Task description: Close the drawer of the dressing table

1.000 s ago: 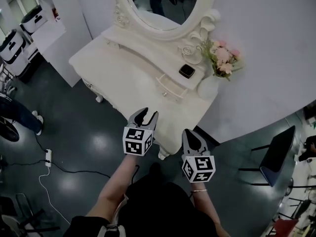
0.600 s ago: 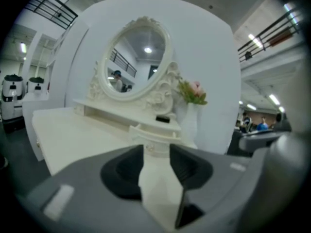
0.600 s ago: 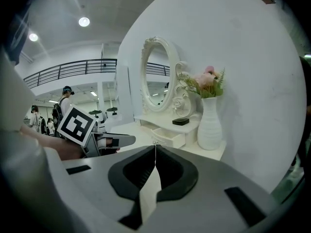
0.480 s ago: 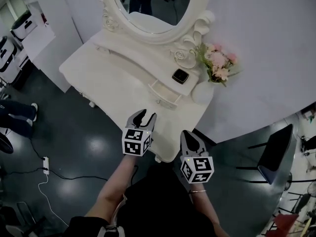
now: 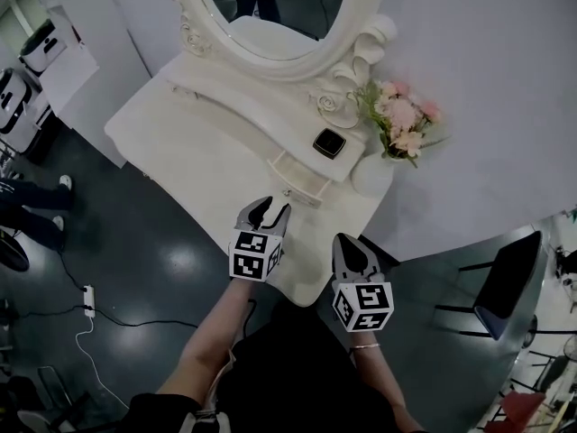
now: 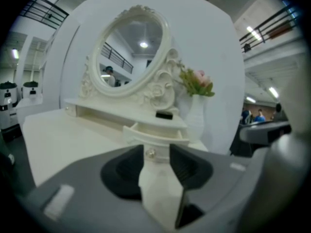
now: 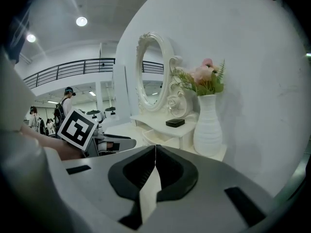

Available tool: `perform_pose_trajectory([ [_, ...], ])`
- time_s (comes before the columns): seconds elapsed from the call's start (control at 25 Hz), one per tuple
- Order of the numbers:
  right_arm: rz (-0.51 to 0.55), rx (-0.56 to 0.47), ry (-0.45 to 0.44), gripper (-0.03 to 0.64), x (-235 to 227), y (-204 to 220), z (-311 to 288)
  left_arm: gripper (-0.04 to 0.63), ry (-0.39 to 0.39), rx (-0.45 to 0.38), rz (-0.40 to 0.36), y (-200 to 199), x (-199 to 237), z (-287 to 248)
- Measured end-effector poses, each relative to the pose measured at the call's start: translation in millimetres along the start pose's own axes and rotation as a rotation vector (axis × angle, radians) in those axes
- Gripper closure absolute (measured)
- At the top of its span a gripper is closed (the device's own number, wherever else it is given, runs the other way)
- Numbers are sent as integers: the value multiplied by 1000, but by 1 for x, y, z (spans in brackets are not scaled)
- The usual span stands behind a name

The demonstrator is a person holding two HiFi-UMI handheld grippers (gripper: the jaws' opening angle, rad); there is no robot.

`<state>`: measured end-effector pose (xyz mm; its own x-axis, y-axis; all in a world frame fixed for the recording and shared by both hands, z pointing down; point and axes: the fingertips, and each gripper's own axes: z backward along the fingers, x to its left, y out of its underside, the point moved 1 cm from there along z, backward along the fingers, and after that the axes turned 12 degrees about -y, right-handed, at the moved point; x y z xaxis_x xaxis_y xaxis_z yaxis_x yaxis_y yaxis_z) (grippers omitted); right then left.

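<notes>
Head view: drawer (image 5: 302,177) hangs open on the table (image 5: 198,161), left gripper (image 5: 269,210) near its front, right gripper (image 5: 348,246) at the table edge. Left gripper view: jaws apart, knob (image 6: 151,153) showing between. Right gripper view: jaws together, empty.

Round ceiling lamps (image 7: 81,21) give bright, even light that nearly washes out the carved white dressing table (image 5: 207,161); glare sheens the dark glossy floor (image 5: 180,262). Both gripper views bulge toward black edges, foregrounds blurred.
</notes>
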<state>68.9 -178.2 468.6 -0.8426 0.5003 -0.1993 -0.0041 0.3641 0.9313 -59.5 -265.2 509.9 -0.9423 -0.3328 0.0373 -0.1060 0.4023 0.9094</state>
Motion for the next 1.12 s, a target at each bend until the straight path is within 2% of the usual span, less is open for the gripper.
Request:
perform_pose_trajectory([
  [0.6,-50,21,-9,612,-39,0,-22,428,18,69,-30,5,-3,-47],
  [1.12,-61,38,-11,612,-48,3,-30,434,35,71,-17,7,-6,-58],
])
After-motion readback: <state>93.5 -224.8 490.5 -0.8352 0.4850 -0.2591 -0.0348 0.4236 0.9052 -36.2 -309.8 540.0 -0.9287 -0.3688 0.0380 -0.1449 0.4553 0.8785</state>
